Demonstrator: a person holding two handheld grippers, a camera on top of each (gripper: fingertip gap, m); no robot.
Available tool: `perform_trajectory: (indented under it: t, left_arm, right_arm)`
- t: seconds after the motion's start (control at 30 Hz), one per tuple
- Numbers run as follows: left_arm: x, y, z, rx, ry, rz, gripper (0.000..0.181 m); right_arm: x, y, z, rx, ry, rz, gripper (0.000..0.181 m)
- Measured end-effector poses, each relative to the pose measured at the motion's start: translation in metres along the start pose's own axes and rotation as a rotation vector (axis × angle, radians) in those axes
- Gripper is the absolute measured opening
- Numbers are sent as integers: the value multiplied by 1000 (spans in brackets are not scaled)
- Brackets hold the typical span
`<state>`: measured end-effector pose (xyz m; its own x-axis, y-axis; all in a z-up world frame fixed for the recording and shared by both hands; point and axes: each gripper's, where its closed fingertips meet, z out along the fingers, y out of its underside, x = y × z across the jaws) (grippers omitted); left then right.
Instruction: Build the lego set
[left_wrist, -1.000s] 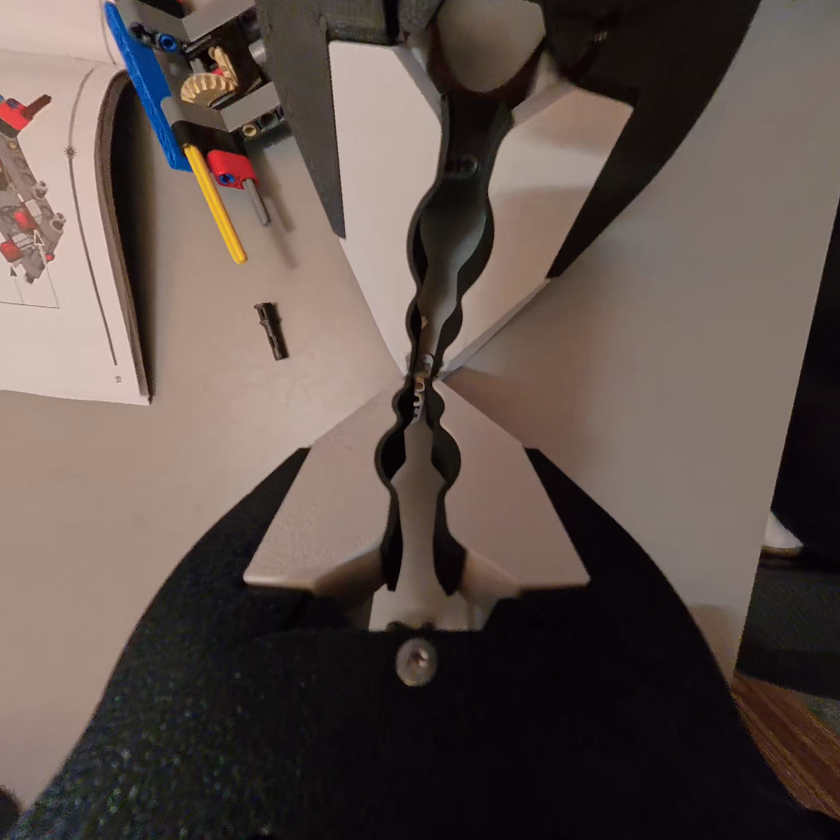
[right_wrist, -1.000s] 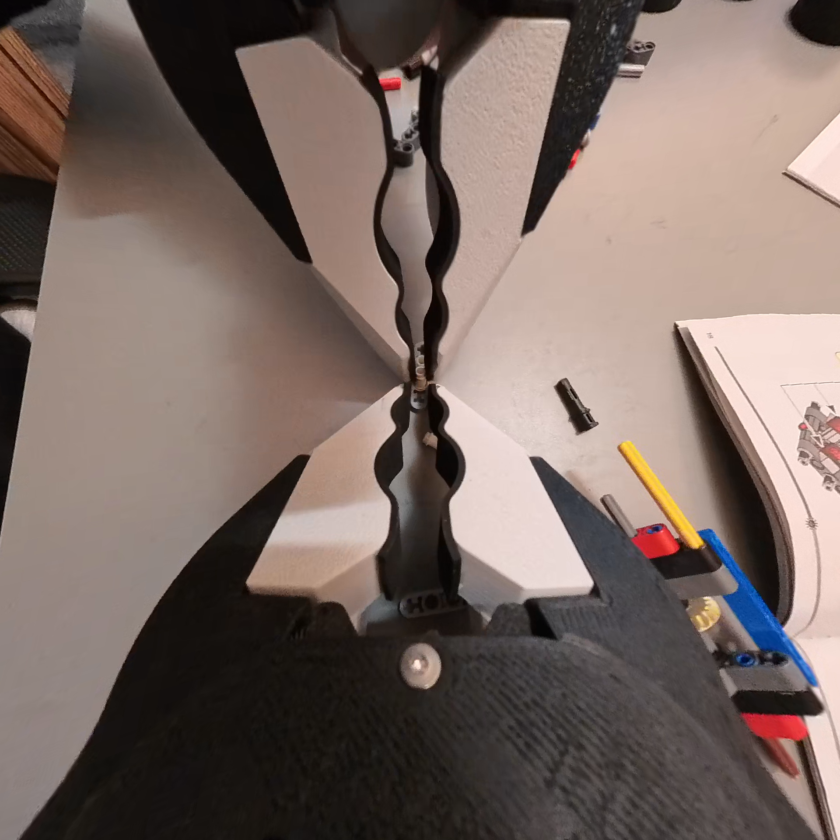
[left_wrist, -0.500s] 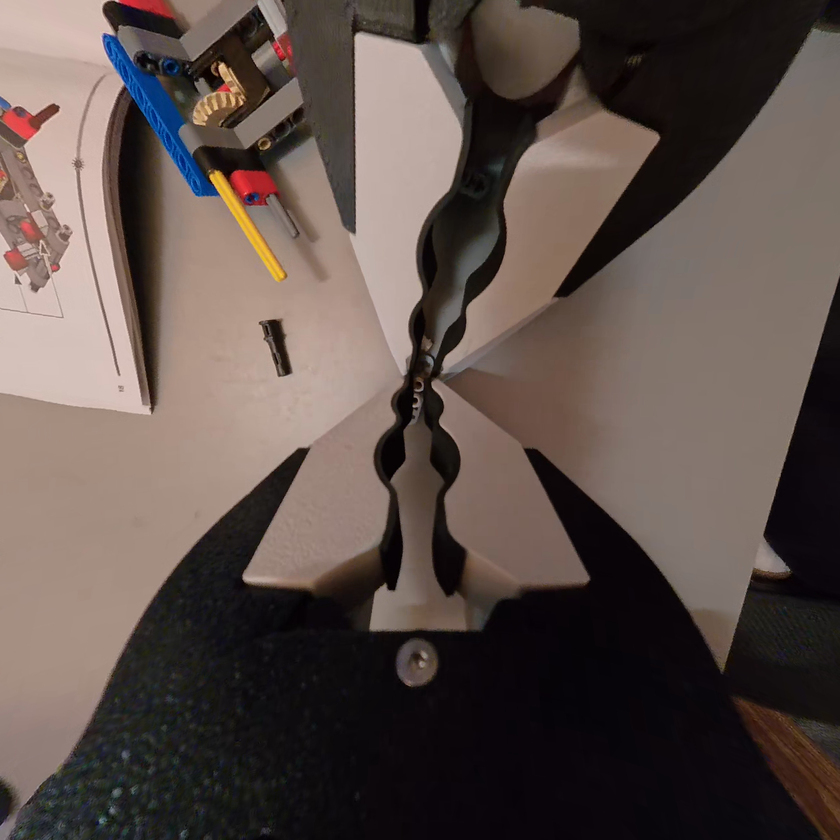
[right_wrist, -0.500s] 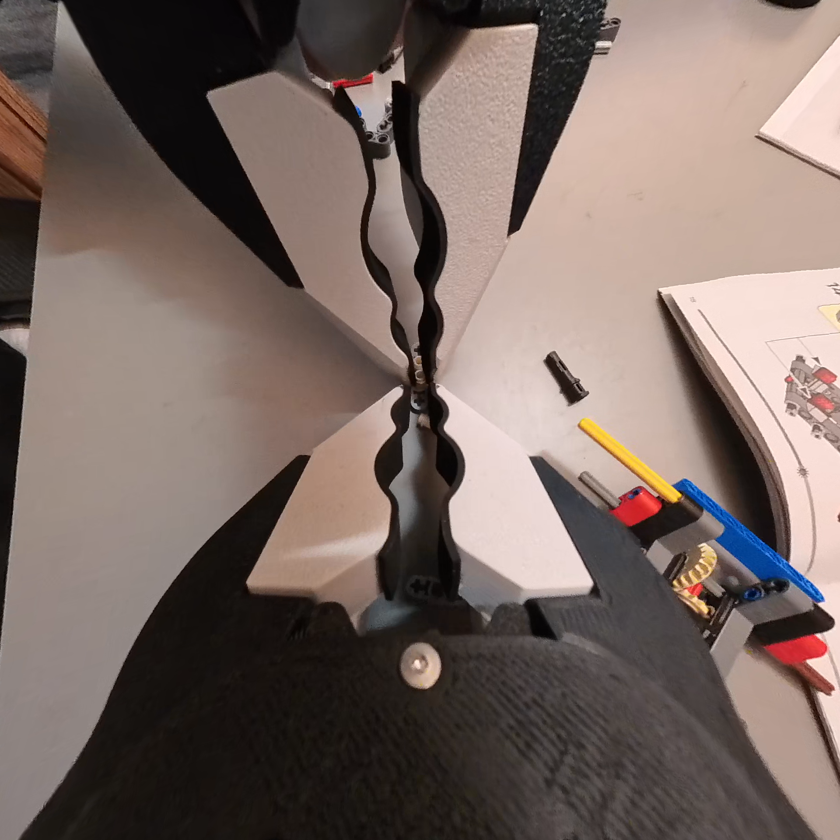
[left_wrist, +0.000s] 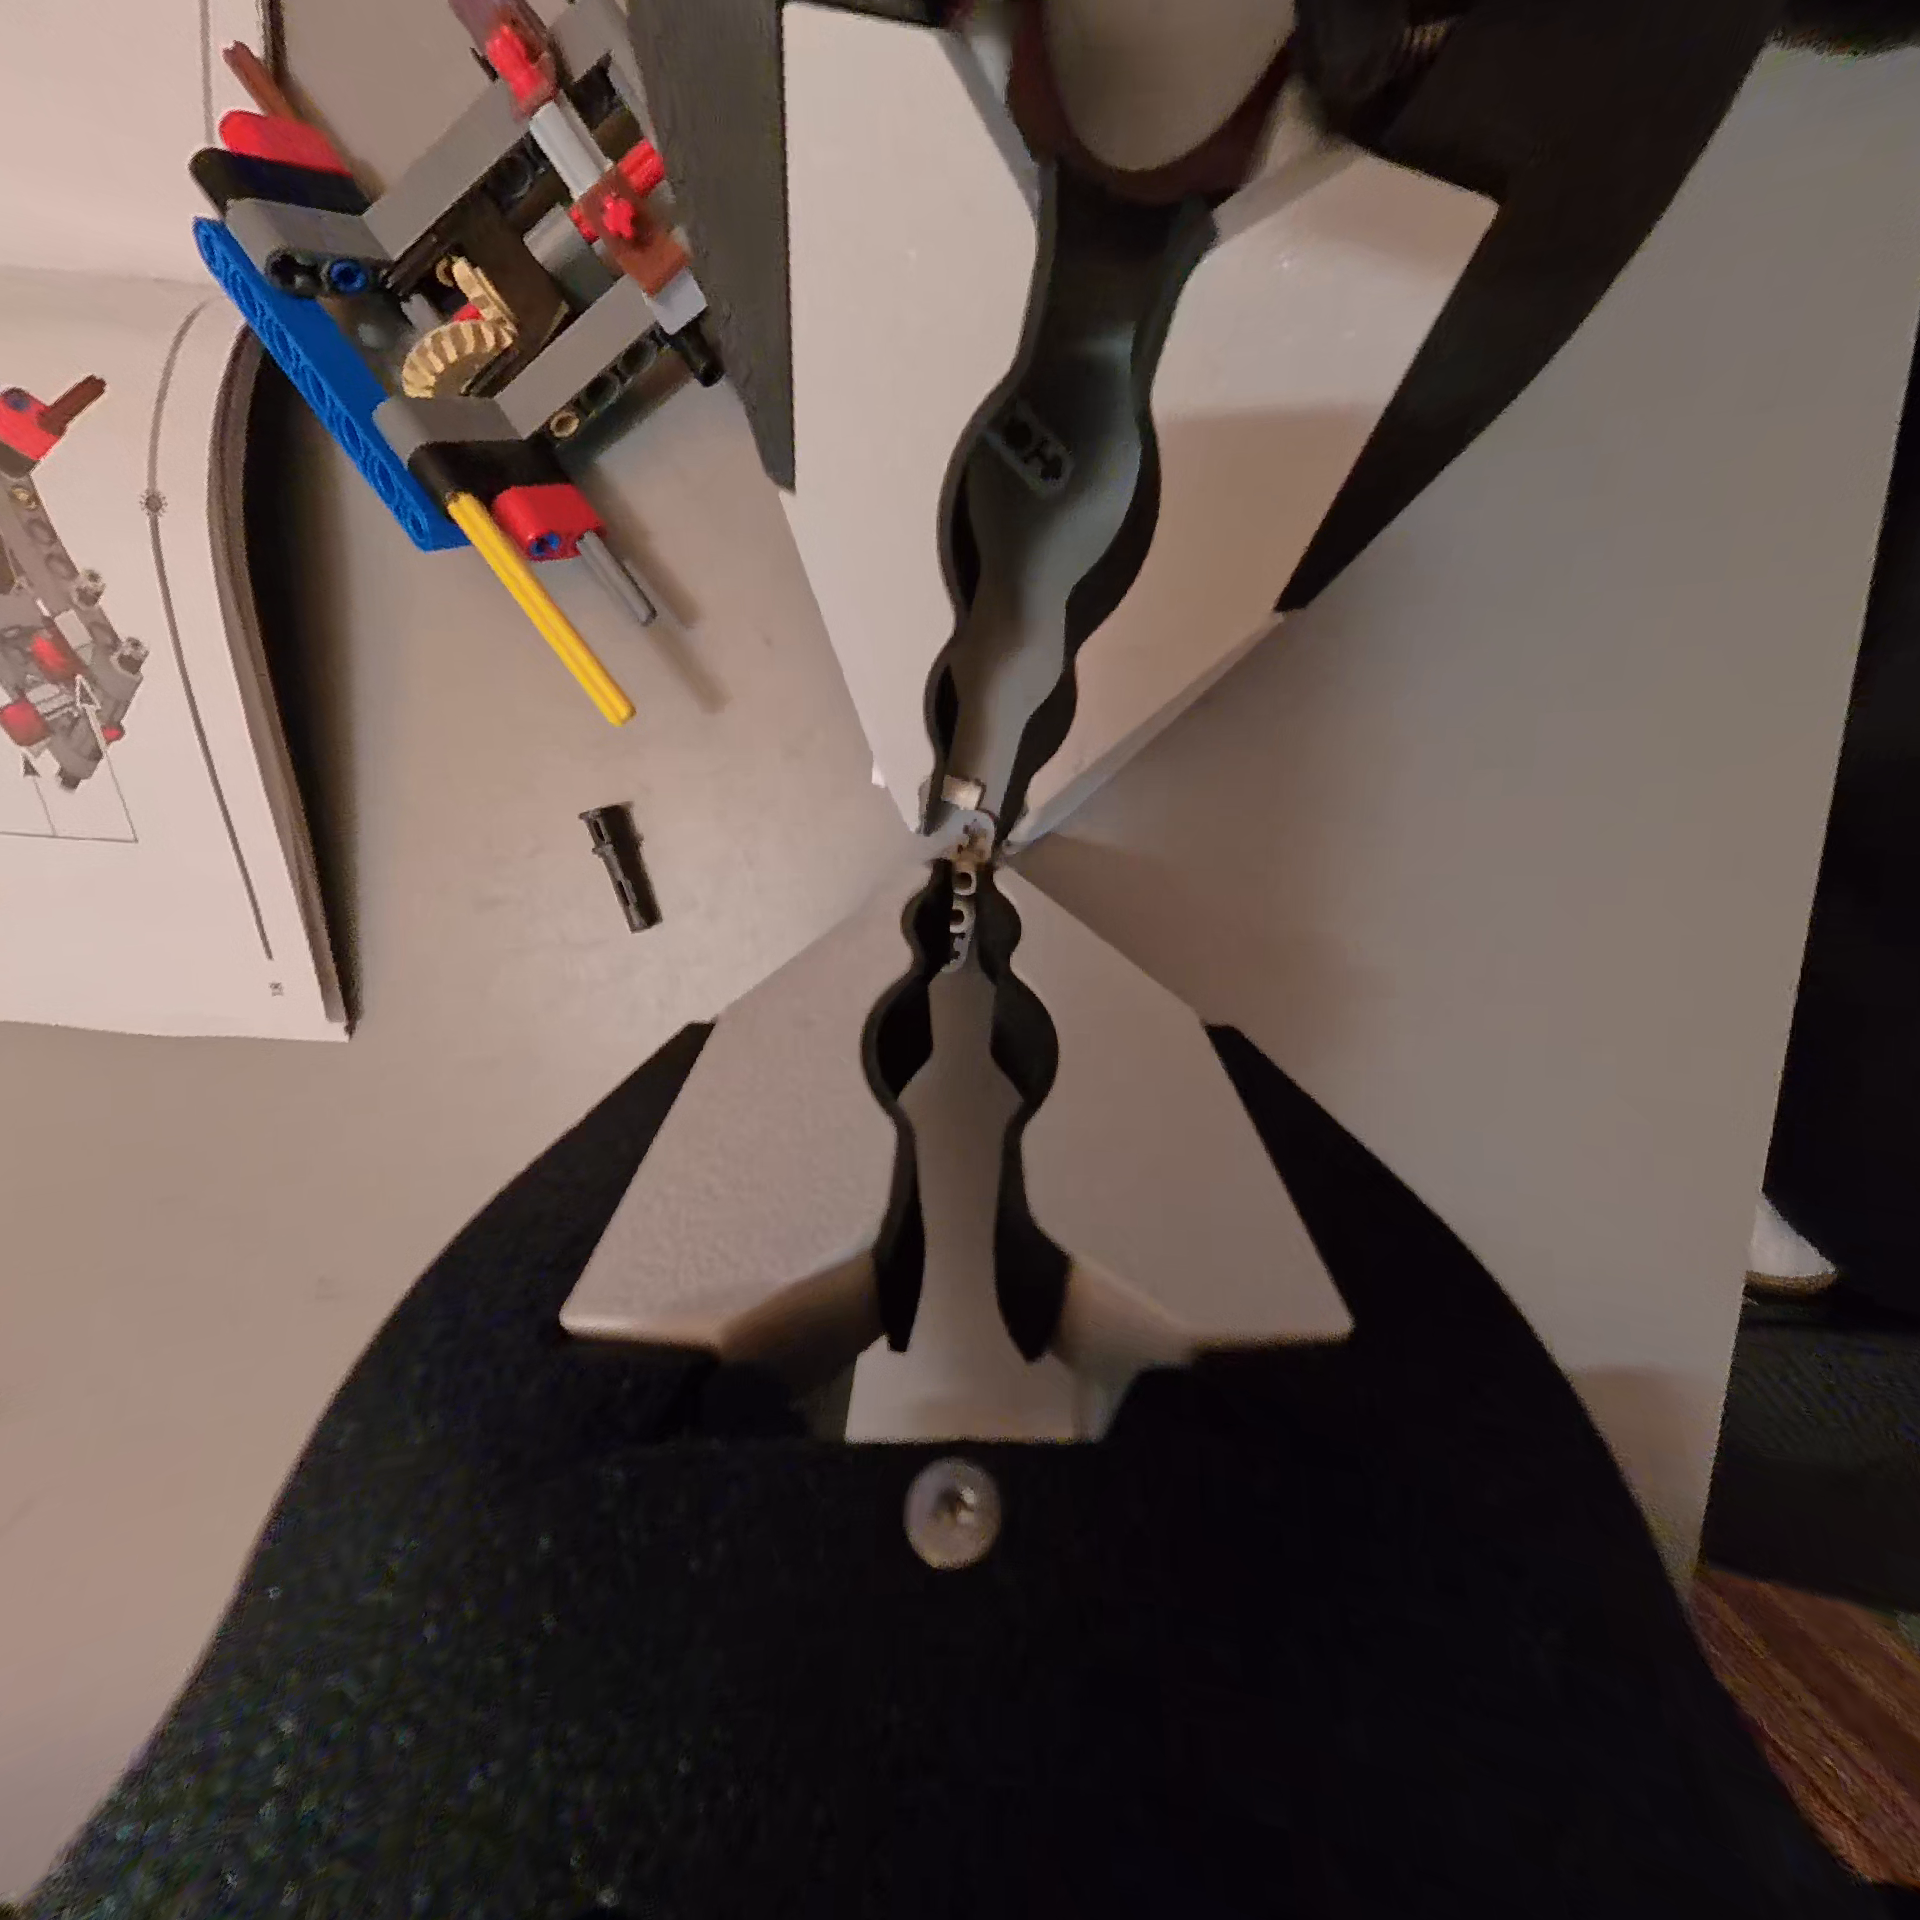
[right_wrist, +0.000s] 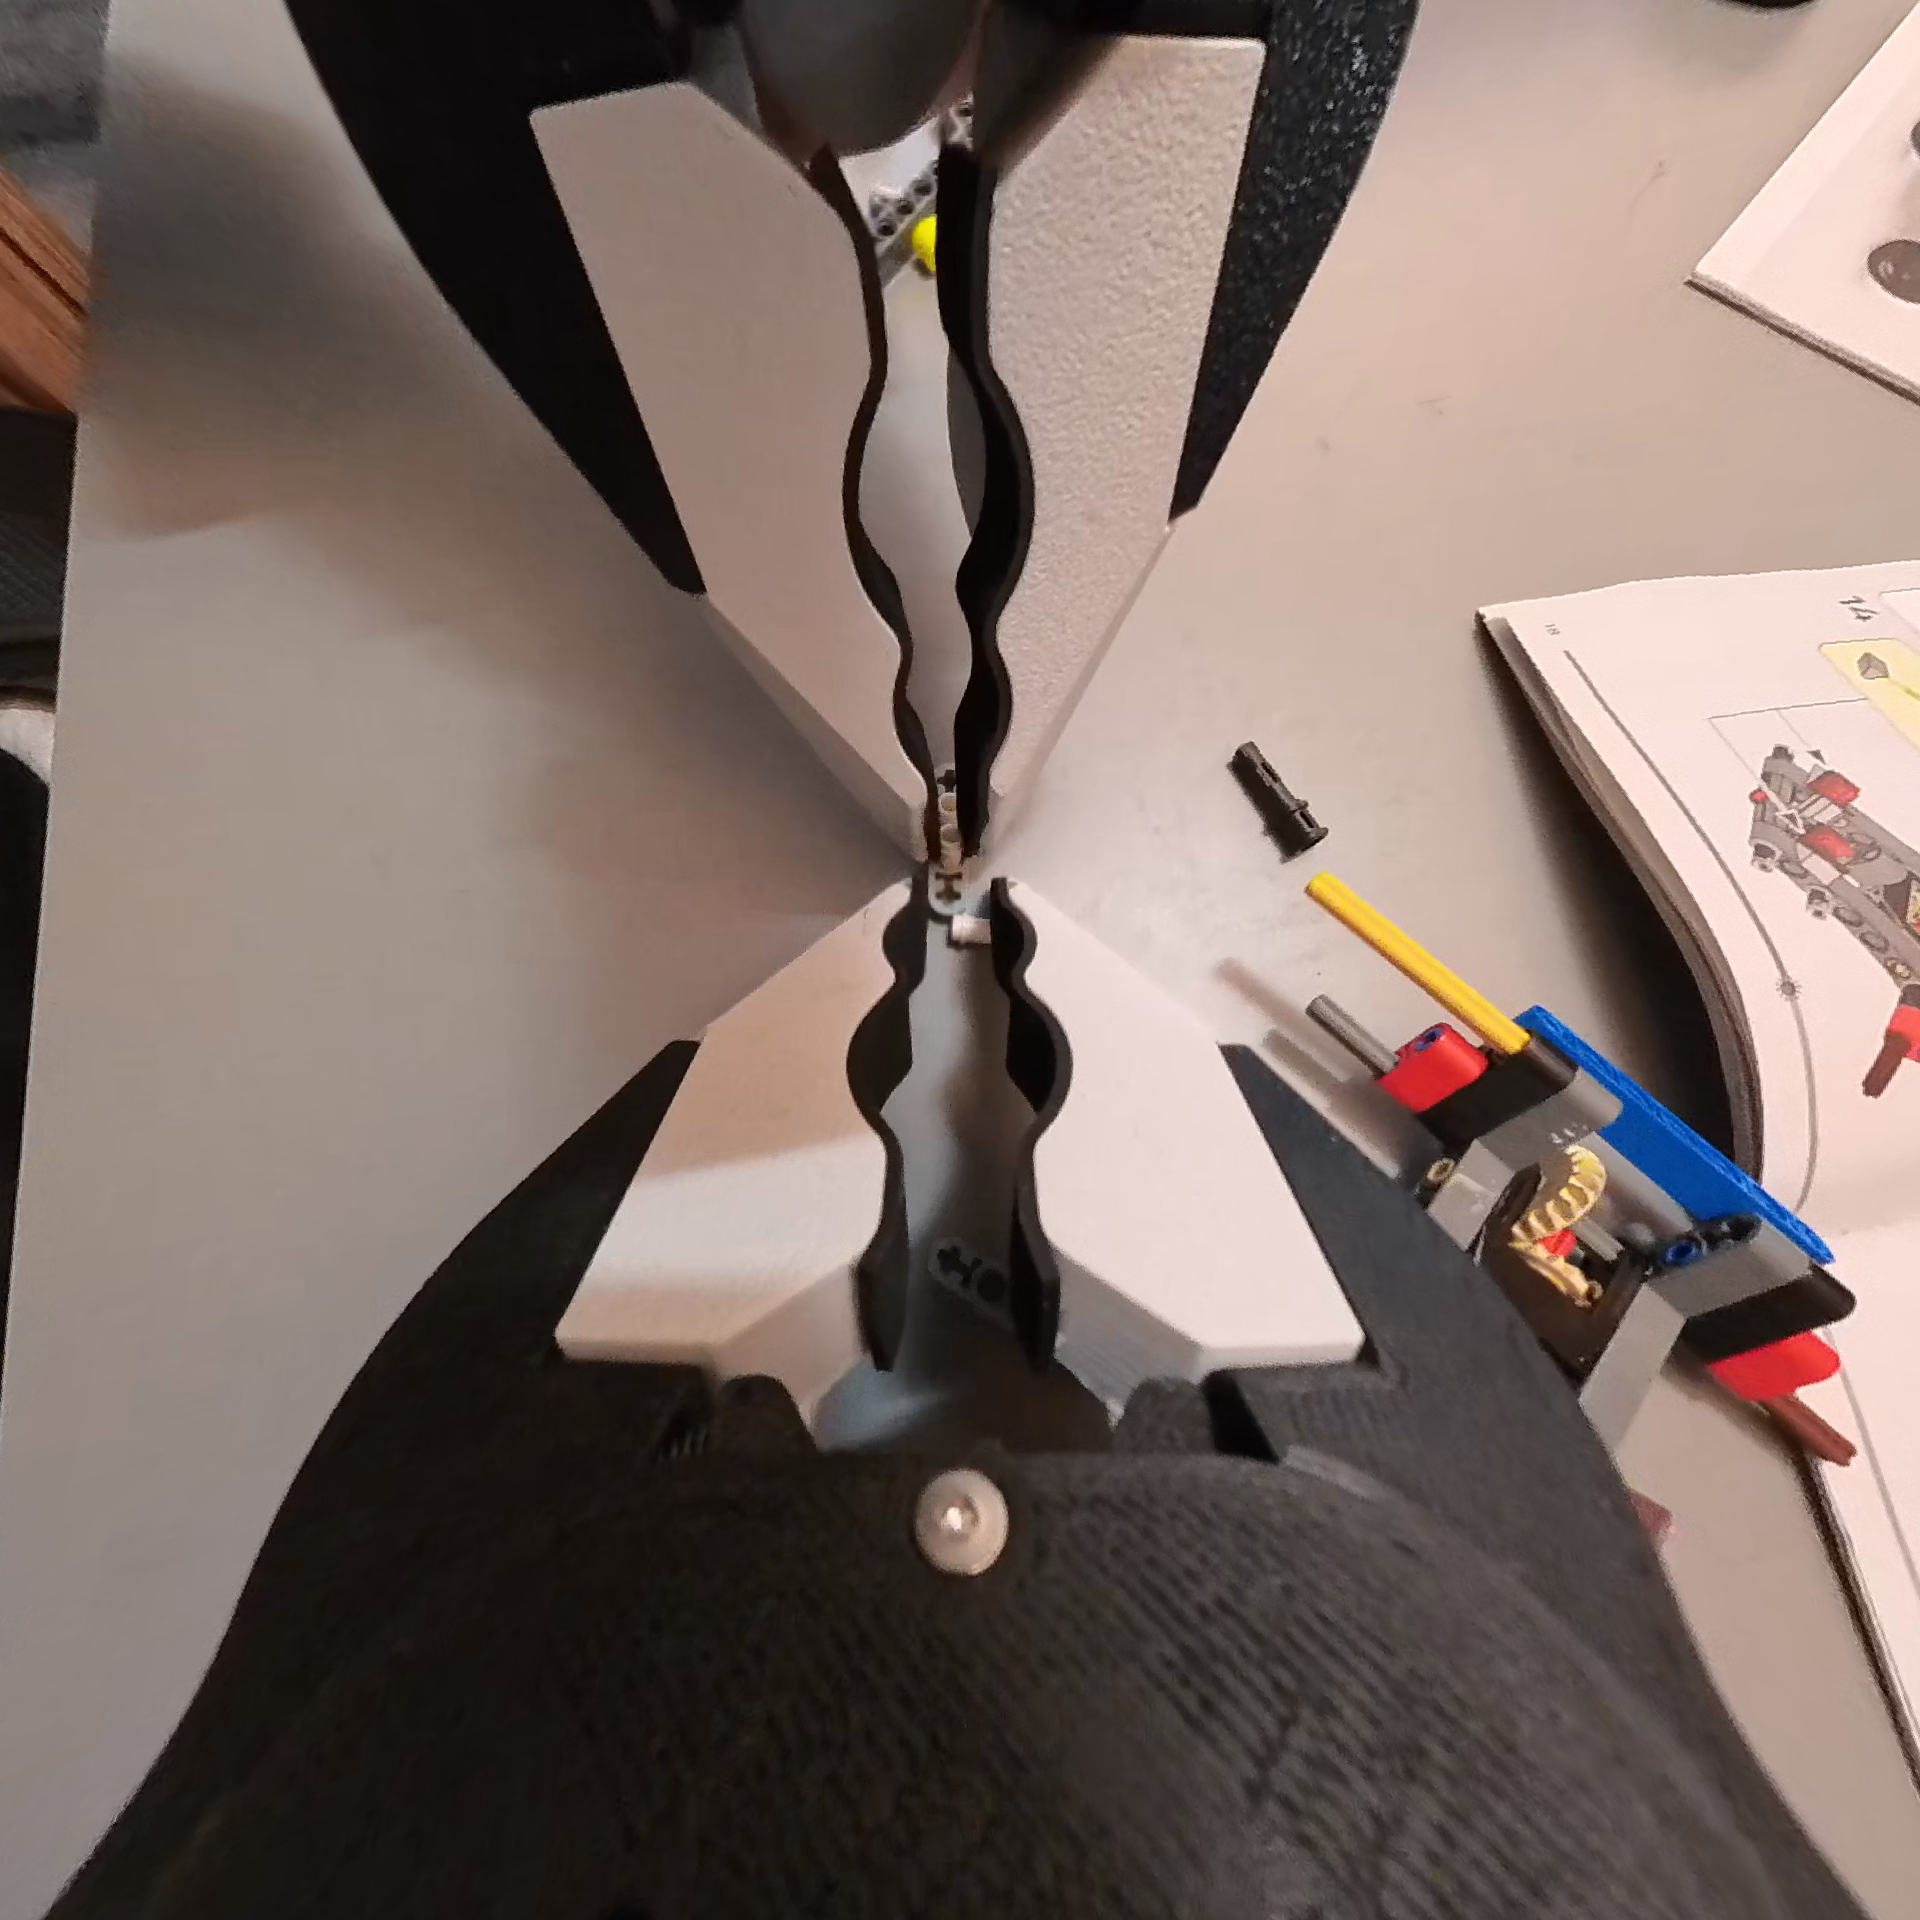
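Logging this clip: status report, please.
Left gripper and right gripper tip to tip, each shut on a small grey piece, mating them. Partial model and black pin on table, clear.

Grey table (right_wrist: 312, 727) under warm indoor light; wooden floor (left_wrist: 1808, 1704) past its edge; dark mat (left_wrist: 1808, 1444) alongside.
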<state>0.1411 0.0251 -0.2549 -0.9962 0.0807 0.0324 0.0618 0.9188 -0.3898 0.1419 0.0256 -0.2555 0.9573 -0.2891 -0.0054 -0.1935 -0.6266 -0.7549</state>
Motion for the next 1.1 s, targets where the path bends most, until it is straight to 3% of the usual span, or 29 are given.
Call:
perform_trajectory:
  t: [0.6,0.73,1.0,1.1]
  left_arm:
    - [4,-12,7,-104,-41,74,2]
    - [4,-16,8,-29,-46,57,2]
    - [8,-25,-15,149,-65,-5,30]
    - [3,-13,-18,163,-114,-33,30]
  right_arm:
    - [4,6,-23,65,-36,58,20]
    - [5,14,-18,7,-18,34,19]
    - [4,15,-18,3,-13,24,17]
    - [3,15,-18,2,-12,11,19]
